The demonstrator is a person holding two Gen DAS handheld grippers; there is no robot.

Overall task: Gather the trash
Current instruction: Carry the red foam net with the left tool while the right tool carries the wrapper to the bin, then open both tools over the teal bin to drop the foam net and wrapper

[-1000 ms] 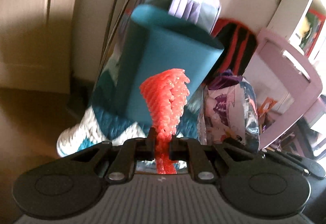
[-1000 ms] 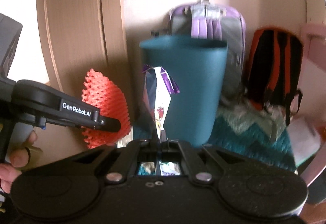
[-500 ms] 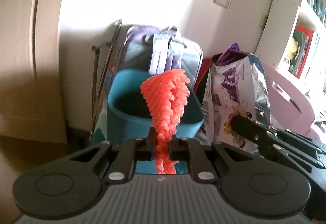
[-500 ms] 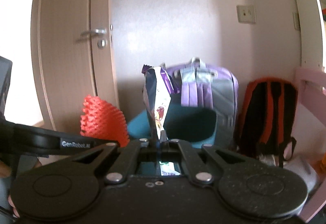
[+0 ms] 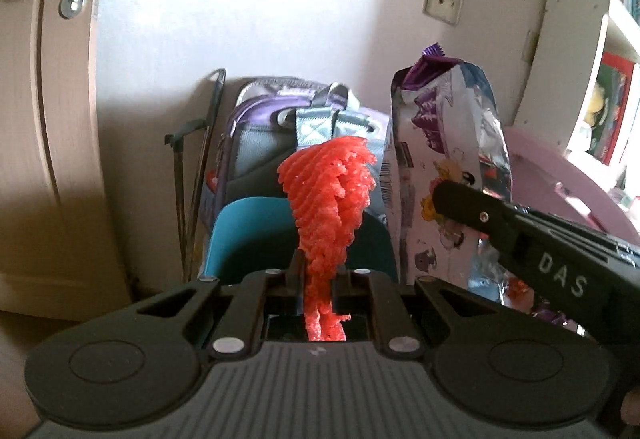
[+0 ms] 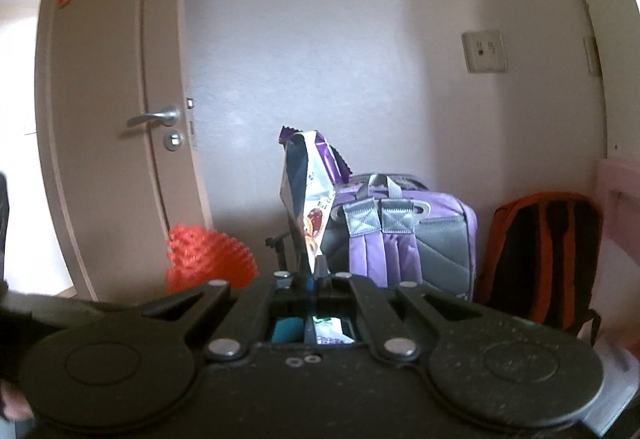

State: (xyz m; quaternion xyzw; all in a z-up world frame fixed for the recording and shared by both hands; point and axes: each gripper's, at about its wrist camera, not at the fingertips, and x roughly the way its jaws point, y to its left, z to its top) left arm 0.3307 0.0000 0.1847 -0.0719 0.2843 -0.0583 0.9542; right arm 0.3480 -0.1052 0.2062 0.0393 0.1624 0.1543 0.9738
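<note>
The left gripper (image 5: 318,273) was pinched tight on a red foam net (image 5: 328,195), which stood upright from its fingers, in front of the teal bin (image 5: 248,235). Only the bin's rim and shaded inner wall showed; what lay inside could not be told. The right gripper (image 6: 314,277) was clamped on the lower edge of a foil snack bag (image 6: 306,191), which rose upright above its fingers. In the left wrist view that bag (image 5: 448,167) hung just right of the net, near the bin's far edge. Behind the bin a purple backpack (image 6: 404,235) leaned on the wall, an orange-and-black backpack (image 6: 540,259) beside it, and a door (image 6: 112,111) stood left.
</note>
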